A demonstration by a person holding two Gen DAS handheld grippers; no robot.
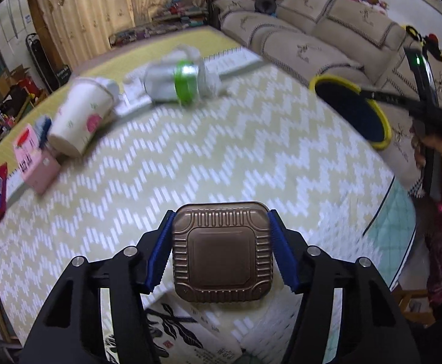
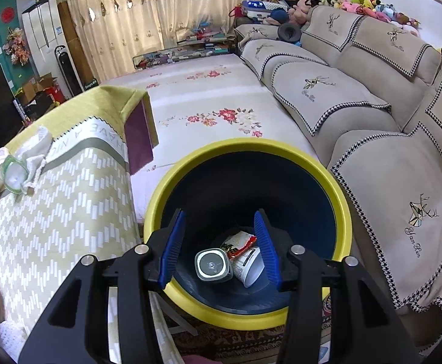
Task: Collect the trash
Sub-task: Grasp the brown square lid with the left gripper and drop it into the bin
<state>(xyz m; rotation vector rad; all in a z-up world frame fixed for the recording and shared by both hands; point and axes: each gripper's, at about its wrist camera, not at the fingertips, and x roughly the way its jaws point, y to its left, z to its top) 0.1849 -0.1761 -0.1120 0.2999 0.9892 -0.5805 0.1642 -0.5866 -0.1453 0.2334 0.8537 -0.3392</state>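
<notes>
Nearest you, your left gripper (image 1: 221,250) has its blue ribbed pads against the two opposite sides of the square bronze-coloured ribbed metal tin (image 1: 222,250), which sits close to the near edge of the table covered in a yellow-and-white zigzag cloth (image 1: 221,139); the fingers are clamped on it, and taking it by its flat sides probably gives the steadiest hold on a smooth box. Further across that table, toward its far-left edge, lie the tipped white paper cup with a pink print (image 1: 78,121), a pink carton (image 1: 34,160) and a clear plastic container with a green band (image 1: 178,80) resting on crumpled white tissue, all likely still to be collected. Your right gripper (image 2: 219,248) hangs over the mouth of the round yellow-rimmed dark blue bin (image 2: 245,148), which stands just off the table's right side, within easy reach for dropping. Its fingers stand apart with nothing between them; the small clear jar (image 2: 213,265), a paper cup (image 2: 249,268) and a red wrapper (image 2: 240,244) seen past them lie at the bin's bottom.
</notes>
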